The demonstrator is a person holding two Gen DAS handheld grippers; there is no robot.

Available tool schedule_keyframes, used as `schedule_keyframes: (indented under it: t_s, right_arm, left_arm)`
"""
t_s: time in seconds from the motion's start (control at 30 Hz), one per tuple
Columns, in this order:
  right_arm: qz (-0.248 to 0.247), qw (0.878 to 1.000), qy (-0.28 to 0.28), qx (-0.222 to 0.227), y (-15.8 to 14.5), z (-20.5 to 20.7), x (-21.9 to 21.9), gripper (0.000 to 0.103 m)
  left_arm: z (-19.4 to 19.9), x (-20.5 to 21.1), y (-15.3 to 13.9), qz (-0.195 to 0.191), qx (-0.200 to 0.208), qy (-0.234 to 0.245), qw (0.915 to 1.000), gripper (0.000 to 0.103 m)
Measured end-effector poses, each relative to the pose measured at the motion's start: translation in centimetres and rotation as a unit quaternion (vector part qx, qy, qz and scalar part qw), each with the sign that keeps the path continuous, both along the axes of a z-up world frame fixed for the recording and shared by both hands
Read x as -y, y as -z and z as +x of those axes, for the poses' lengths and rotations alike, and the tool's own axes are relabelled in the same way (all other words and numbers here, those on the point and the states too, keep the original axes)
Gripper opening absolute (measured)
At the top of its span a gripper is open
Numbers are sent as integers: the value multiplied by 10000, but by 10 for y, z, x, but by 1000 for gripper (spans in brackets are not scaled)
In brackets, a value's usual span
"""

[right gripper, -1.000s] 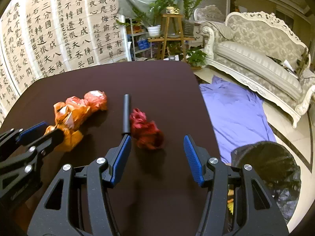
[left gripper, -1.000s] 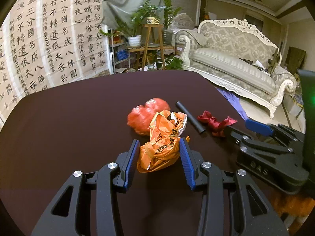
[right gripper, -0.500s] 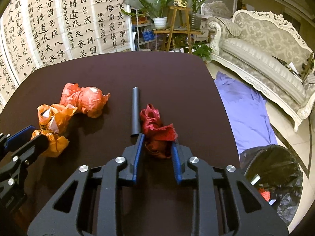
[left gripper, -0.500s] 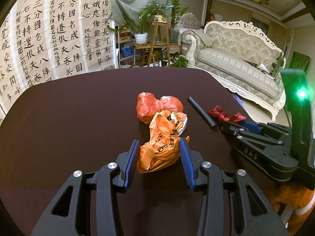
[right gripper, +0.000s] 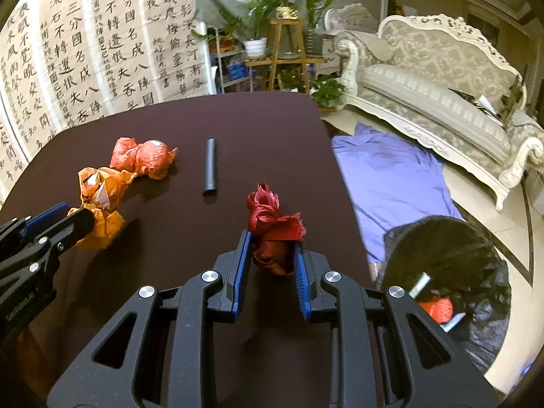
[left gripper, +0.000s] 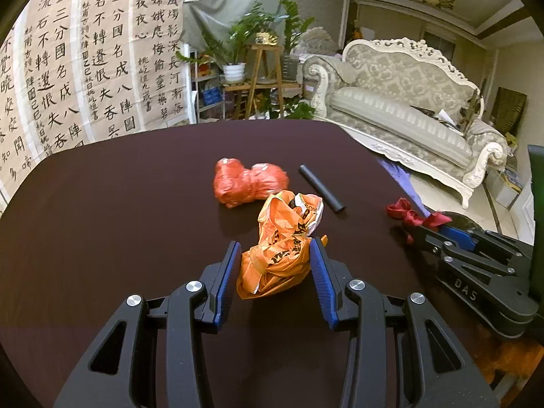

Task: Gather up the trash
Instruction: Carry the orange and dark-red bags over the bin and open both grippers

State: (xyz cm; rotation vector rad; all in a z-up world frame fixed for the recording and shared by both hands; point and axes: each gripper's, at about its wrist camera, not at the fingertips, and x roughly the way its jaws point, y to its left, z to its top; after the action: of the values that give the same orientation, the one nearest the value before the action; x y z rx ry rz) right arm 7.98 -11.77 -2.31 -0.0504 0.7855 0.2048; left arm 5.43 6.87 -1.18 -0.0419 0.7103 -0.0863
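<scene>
Table (left gripper: pixel 102 204) — dark, calligraphy wall (left gripper: pixel 85 68), ornate sofa (left gripper: pixel 408 102)

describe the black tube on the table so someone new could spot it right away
Start at the dark brown table and find the row of crumpled trash across its middle. The black tube lies flat there, between the red-orange wad and the dark red crumpled piece in the right claw. It is the only straight, smooth, rigid item; its neighbours are all crumpled and brightly coloured.

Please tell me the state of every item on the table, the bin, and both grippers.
left gripper: shut on orange bag
right gripper: shut on red ribbon wad
red bag: crumpled, loose on table
black tube: lying flat, untouched
bin: open, trash inside
</scene>
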Motion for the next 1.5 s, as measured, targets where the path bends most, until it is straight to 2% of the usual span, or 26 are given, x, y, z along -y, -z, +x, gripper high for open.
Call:
schedule_keyframes:
  t_s: [0.43, 0.83, 1.1, 1.5]
  right_arm:
    - [1, 9951, 911, 372, -17, -37, 77, 24]
    - [-92, 9823, 1799, 512, -12, -45, 146, 24]
    - [-14, 9764, 2101, 505, -3, -46, 179, 24]
    - [116, 9709, 2348, 454, 12, -42, 207, 24]
  left_arm:
    - [-12, 74, -14, 20, 263, 734, 9970, 42]
    - [-3, 159, -12, 163, 378, 1546, 9871, 42]
    - [10, 208, -4, 355, 369, 1881, 9808, 42]
    - [28, 246, 8, 584, 312, 2057, 9764, 42]
